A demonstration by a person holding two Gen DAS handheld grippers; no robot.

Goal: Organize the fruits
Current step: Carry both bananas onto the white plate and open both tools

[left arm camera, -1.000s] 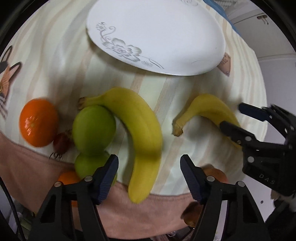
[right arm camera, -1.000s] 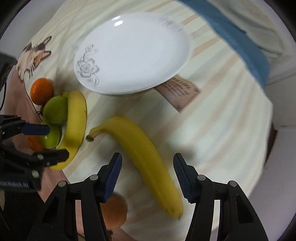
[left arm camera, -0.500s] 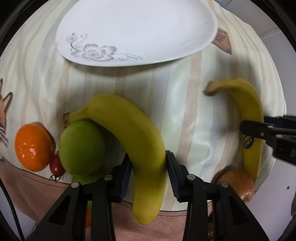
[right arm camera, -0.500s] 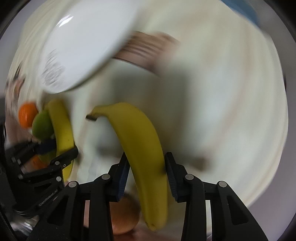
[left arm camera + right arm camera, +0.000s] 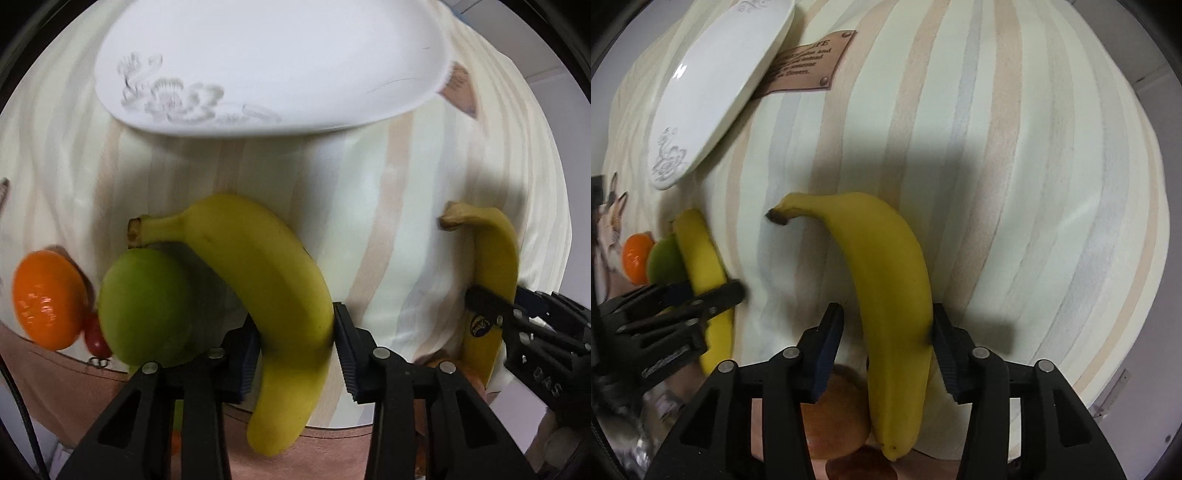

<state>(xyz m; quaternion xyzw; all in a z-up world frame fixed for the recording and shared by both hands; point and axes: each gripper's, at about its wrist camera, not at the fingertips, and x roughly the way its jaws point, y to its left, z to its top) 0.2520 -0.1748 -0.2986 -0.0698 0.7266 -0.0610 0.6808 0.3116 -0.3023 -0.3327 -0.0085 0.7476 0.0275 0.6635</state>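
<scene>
My left gripper is shut on a yellow banana and holds it over the striped cloth. A green fruit, an orange and a small red fruit lie to its left. My right gripper is around a second banana; the right pad touches it, and a gap shows at the left pad. That banana shows at the right of the left wrist view. The white flowered plate lies beyond, with nothing on it.
A striped tablecloth with a brown label patch covers the table. A brownish-orange fruit lies under the right gripper near the table's pink front edge. A cat print is at the far left.
Both grippers closed in around their bananas. The left banana now hangs off the cloth in the left gripper. The right wrist view swung, so the plate sits further to the upper left.
</scene>
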